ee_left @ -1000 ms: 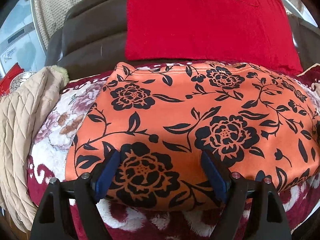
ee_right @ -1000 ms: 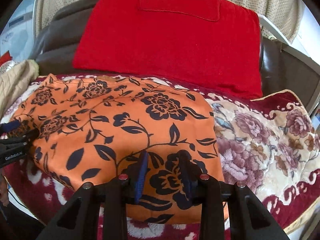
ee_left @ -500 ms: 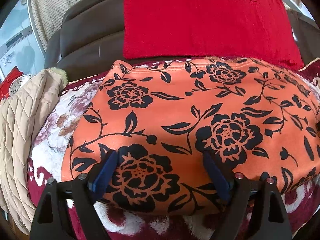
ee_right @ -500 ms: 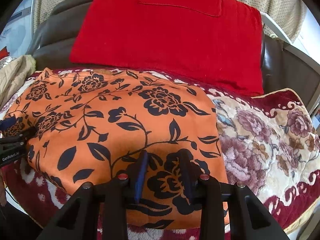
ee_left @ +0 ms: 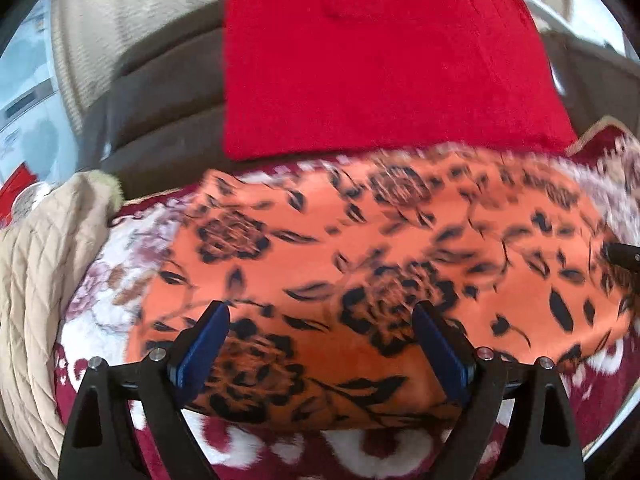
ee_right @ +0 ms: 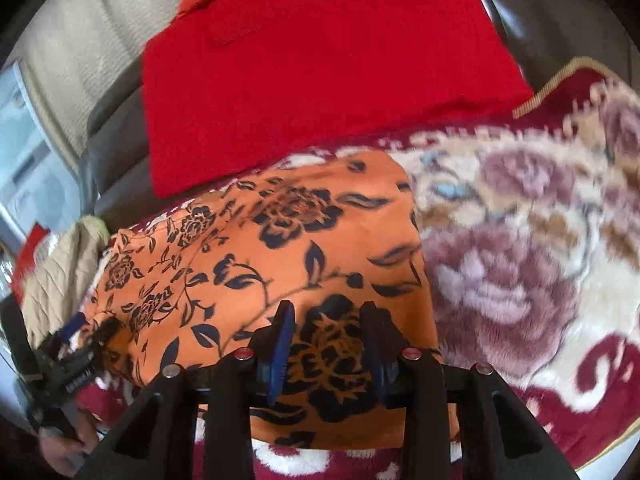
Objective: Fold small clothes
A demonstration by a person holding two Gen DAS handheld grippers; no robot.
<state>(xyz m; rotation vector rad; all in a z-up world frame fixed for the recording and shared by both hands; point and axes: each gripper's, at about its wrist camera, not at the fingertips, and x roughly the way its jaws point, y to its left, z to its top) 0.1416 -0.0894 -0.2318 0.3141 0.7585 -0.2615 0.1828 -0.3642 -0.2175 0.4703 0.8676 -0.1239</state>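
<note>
Left wrist view, left gripper (ee_left: 320, 330) spread wide over velvety orange floral garment (ee_left: 380, 264), right gripper (ee_right: 326, 334) half-open, plush blanket (ee_right: 520, 280).

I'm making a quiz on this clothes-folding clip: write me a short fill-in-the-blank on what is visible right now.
1. The orange garment bears a black ____ print.
2. Behind it, a plain ____ cushion leans on the sofa.
3. The wider-open hand-held gripper is the ____ one.
4. The quilted jacket is ____ in colour.

Missing: floral; red; left; beige

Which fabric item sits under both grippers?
The orange garment with black flowers; the red cloth hangs behind it, and the beige quilted jacket lies to its left.
</note>
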